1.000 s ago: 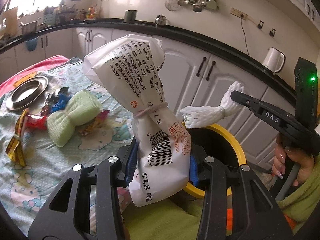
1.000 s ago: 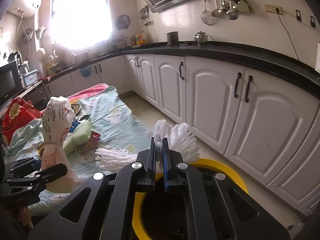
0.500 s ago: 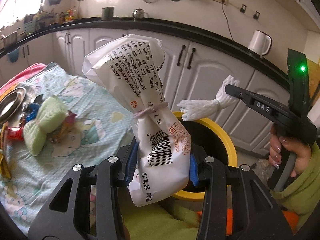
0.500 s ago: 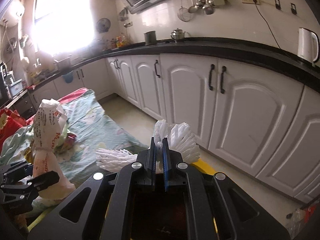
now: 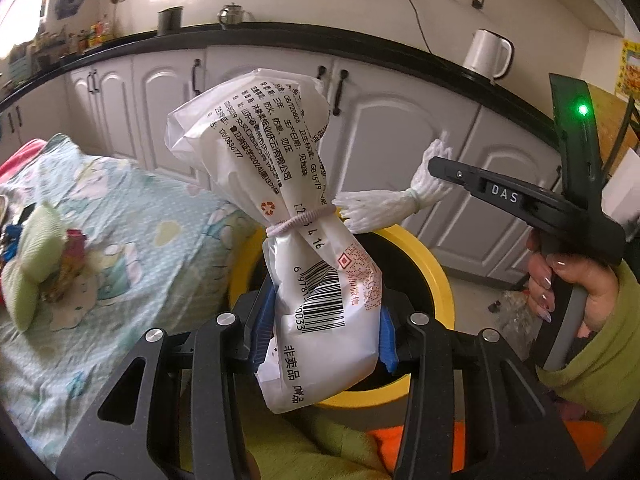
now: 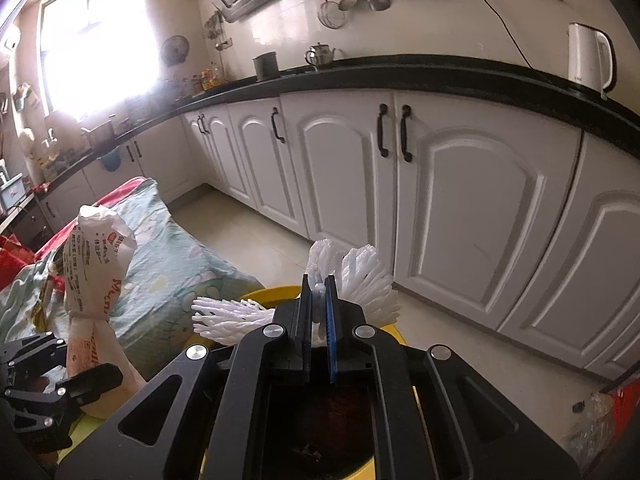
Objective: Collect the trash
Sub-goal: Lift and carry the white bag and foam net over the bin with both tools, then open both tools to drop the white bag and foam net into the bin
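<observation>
My left gripper (image 5: 322, 324) is shut on a white printed plastic bag (image 5: 296, 208), tied at its waist with a band and standing upright between the blue pads. It hangs over the near rim of a yellow-rimmed trash bin (image 5: 438, 276). My right gripper (image 6: 319, 304) is shut on a white foam fruit net (image 6: 360, 276) pinched at its middle, its ends fanning left and right above the same bin (image 6: 260, 294). The right gripper (image 5: 434, 168) with the net (image 5: 384, 208) shows across the bin in the left wrist view. The bag (image 6: 96, 256) stands at the left of the right wrist view.
A table with a light blue cartoon cloth (image 5: 132, 216) lies left of the bin, carrying a green pillow-like item (image 5: 28, 264) and colourful wrappers (image 5: 68, 256). White cabinets (image 6: 460, 208) under a black counter run behind. A white kettle (image 6: 590, 60) stands on the counter.
Both grippers have moved away from the table and lower over the bin, still holding the bag and the net. The table and its items have slid to the left.
</observation>
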### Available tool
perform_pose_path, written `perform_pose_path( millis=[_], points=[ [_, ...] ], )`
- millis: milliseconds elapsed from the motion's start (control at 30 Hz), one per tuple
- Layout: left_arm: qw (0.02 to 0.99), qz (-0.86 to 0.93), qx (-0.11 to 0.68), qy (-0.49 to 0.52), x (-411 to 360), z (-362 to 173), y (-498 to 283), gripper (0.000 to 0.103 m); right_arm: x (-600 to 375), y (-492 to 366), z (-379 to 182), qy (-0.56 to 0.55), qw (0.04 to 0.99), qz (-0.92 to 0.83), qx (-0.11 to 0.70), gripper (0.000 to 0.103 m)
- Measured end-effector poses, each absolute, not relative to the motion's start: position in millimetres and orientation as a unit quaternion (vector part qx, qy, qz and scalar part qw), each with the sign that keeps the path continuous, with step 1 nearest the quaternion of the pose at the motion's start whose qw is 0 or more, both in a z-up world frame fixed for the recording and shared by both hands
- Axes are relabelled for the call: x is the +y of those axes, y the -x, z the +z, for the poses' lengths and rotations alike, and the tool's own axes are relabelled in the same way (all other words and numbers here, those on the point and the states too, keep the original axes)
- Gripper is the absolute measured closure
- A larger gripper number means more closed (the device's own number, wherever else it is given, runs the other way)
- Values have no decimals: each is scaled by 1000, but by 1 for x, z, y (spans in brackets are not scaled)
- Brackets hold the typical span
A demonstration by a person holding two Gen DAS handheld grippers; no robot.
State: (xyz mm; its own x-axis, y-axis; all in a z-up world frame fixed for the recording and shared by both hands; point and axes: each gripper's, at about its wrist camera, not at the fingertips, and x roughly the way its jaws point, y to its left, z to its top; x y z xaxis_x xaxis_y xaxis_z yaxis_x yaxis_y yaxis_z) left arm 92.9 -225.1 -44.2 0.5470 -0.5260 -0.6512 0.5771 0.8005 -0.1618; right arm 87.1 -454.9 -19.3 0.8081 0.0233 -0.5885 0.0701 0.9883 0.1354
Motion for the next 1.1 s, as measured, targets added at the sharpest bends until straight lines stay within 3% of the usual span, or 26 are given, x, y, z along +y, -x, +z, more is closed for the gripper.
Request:
perform_pose_path(
  millis=[900,1000,1100],
  points=[
    [846,-345,405,-44,-256,-88,-102,65,-468,-94,-55,-95,928,-16,359,95],
    [847,-343,405,-42,-254,-88,-102,59,-467,-95,-56,-99,927,-12,362,94],
    [847,-340,407,-34,-249,-86,-103,47,-469,-96,-55,-102,926,-14,362,86]
  ],
)
